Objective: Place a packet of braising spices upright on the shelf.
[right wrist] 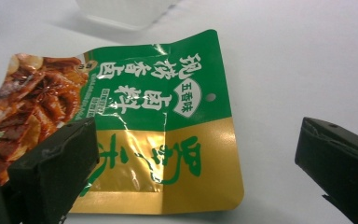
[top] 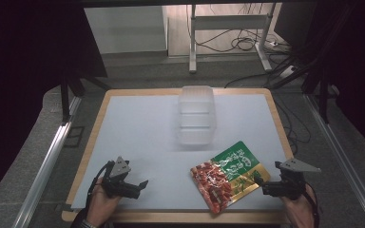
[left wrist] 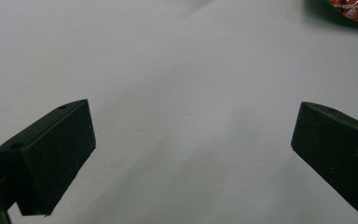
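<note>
My right claw gapes over the gold corner of the snack packet, lying flat at five o'clock on the surface; my left claw idles apart; I fear jaws skidding off slick foil.

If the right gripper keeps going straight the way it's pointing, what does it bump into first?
Most likely the snack packet. The right gripper has its jaws open and points across the packet's gold end, with one jaw already over its edge. The clear plastic container lies farther on. How high the jaws hang above the packet is hard to judge.
</note>
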The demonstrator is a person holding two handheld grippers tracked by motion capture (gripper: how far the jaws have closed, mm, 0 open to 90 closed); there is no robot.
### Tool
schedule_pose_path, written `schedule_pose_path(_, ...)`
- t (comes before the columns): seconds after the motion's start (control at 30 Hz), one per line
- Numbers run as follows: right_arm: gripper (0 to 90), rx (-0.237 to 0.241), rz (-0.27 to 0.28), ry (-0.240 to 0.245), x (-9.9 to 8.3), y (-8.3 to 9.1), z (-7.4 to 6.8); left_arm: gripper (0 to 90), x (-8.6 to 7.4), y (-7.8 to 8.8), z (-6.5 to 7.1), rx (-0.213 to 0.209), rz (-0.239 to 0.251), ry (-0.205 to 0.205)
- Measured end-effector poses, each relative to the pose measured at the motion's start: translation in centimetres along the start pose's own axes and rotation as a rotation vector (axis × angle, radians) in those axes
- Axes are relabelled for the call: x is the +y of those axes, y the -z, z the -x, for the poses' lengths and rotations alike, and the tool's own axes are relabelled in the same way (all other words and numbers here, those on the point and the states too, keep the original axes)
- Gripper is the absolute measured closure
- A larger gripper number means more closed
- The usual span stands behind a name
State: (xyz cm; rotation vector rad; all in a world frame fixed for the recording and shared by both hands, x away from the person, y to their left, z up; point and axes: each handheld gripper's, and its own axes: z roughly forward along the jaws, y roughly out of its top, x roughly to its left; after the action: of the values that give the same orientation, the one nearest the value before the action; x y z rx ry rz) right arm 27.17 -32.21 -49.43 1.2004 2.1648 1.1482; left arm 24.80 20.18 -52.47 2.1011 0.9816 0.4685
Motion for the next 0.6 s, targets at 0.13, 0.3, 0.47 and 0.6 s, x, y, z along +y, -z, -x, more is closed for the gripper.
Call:
schedule_pose_path(0.13, 0.0, -0.007, -0.011, 0.007, 0.3, -0.6, -0.1, 0.0, 0.0, 0.0, 0.0, -0.001, -0.002, -0.001)
schedule_pose_path(0.3, 0.0, -0.027, -0.049, 0.037, 0.7, -1.7, -0.3, 0.0, 0.0, -0.1, 0.0, -0.004, -0.009, -0.001)
schedule_pose_path(0.47, 0.0, -0.025, -0.072, 0.046, 1.1, -2.9, -0.3, 0.0, 0.0, -0.2, 0.1, -0.002, -0.018, -0.007)
schedule_pose_path(0.6, 0.0, -0.013, -0.082, 0.028, 1.4, -3.5, -0.2, 0.0, 0.0, -0.3, 0.1, -0.002, -0.020, -0.009)
